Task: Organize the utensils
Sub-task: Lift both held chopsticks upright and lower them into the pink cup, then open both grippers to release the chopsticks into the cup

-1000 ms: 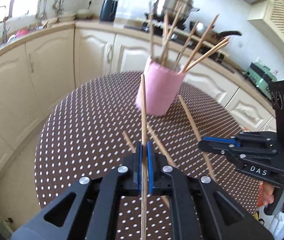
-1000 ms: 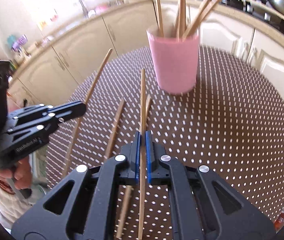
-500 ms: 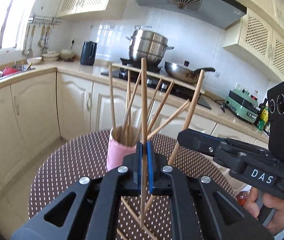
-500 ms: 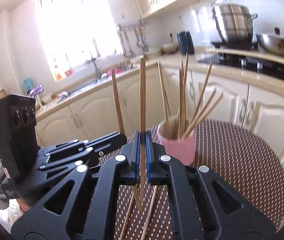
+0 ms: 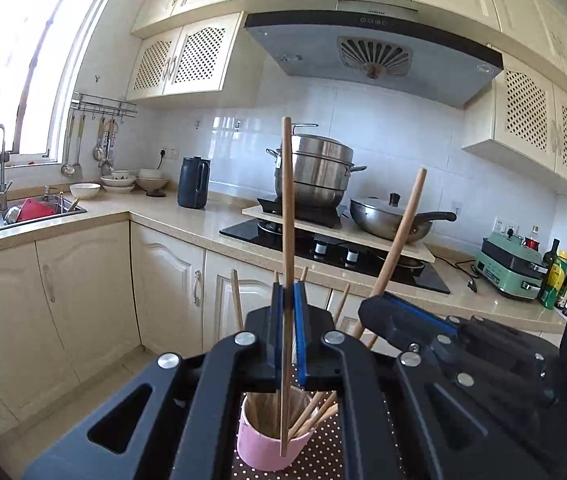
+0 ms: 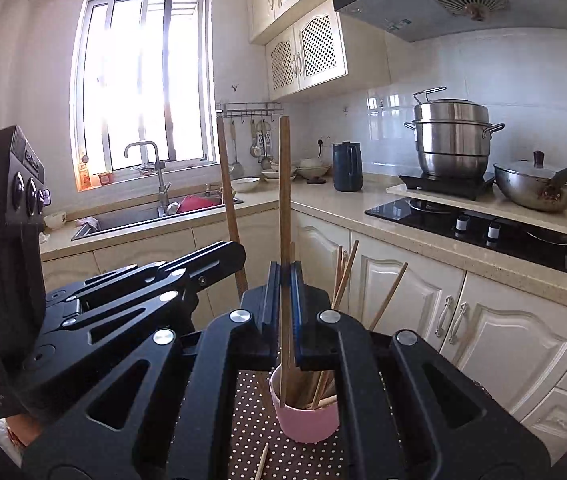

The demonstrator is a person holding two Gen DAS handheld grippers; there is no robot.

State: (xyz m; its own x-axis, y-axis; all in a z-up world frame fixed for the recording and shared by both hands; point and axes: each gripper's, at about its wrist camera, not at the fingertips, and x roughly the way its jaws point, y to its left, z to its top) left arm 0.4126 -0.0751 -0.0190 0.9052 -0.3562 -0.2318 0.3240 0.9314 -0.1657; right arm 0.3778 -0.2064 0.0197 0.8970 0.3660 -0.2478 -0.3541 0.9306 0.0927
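My left gripper (image 5: 288,286) is shut on a wooden chopstick (image 5: 287,200) that stands nearly upright. Its lower end hangs in front of the pink cup (image 5: 267,448), which holds several chopsticks. My right gripper (image 6: 284,268) is shut on a second upright chopstick (image 6: 284,184), whose lower tip hangs at the rim of the pink cup (image 6: 307,420). The two grippers are raised side by side above the dotted table (image 6: 251,420). In the left wrist view the right gripper (image 5: 367,308) holds its chopstick (image 5: 403,236) tilted. One loose chopstick (image 6: 261,460) lies on the table.
Behind the table runs a kitchen counter (image 5: 187,220) with cream cabinets below. On it are a steamer pot (image 5: 315,172), a wok (image 5: 387,220), a dark kettle (image 5: 193,184) and a sink (image 6: 143,216). A green appliance (image 5: 511,264) and bottles stand at the far right.
Both grippers have risen from the table and tipped upward, each keeping its chopstick. The chopsticks went from lying flat to upright over the pink cup.
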